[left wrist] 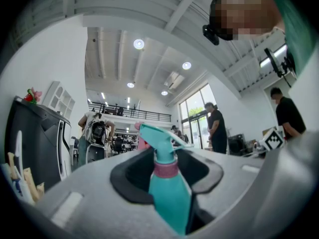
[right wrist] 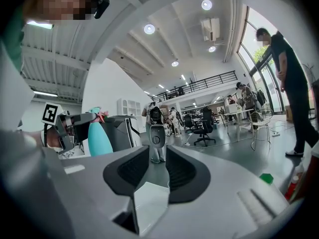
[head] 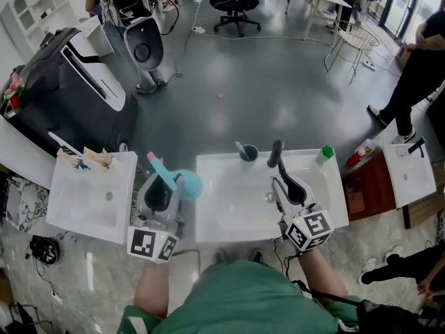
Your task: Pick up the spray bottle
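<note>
The spray bottle (head: pixel 186 184) is teal with a pink collar and a pink-tipped nozzle. It is off the counter, between the two white sinks, with my left gripper (head: pixel 161 184) shut on it. In the left gripper view the bottle (left wrist: pixel 168 193) stands upright between the black pads, nozzle pointing away, and my left gripper (left wrist: pixel 167 159) clamps its neck and shoulder. My right gripper (head: pixel 286 184) hovers over the middle sink, open and empty. In the right gripper view my right gripper (right wrist: pixel 158 166) shows bare floor between its pads, and the bottle (right wrist: pixel 99 136) appears at far left.
A white sink (head: pixel 208 214) lies below the right gripper, with a black faucet (head: pixel 276 153), a cup holding a toothbrush (head: pixel 248 153) and a green bottle (head: pixel 325 155) on its back rim. A second sink (head: pixel 90 197) is at left. A person (head: pixel 417 68) stands at right.
</note>
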`<action>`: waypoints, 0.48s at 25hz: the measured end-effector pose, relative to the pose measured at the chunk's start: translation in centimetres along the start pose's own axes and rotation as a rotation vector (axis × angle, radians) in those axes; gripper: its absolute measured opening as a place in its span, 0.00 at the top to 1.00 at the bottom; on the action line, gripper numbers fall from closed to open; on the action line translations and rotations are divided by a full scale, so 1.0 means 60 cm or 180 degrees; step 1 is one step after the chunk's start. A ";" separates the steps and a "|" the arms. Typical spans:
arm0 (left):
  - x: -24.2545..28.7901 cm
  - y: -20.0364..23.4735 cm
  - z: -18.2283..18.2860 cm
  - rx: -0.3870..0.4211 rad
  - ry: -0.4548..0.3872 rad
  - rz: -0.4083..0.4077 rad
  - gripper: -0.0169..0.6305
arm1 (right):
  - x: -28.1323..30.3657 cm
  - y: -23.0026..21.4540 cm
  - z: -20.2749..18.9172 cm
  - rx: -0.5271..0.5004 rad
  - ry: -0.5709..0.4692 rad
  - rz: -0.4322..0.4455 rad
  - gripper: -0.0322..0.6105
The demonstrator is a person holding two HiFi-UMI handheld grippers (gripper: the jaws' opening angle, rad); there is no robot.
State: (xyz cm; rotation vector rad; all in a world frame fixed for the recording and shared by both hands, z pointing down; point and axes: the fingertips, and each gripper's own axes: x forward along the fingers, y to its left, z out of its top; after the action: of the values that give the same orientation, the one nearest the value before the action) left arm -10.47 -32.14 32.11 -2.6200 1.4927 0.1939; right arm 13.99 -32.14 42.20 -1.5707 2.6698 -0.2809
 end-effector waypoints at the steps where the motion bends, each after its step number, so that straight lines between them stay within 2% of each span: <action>1: 0.000 0.000 -0.001 0.0001 0.0002 0.0000 0.75 | 0.000 0.000 -0.001 -0.0003 0.0003 0.0002 0.78; 12: 0.003 -0.004 0.005 0.0020 0.0008 -0.0015 0.75 | -0.002 -0.002 0.005 0.0004 -0.0008 -0.0004 0.78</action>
State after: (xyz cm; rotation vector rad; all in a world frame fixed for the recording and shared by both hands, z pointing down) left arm -10.19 -32.13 31.79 -2.6195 1.4855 0.1853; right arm 14.20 -32.11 41.94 -1.5713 2.6665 -0.2805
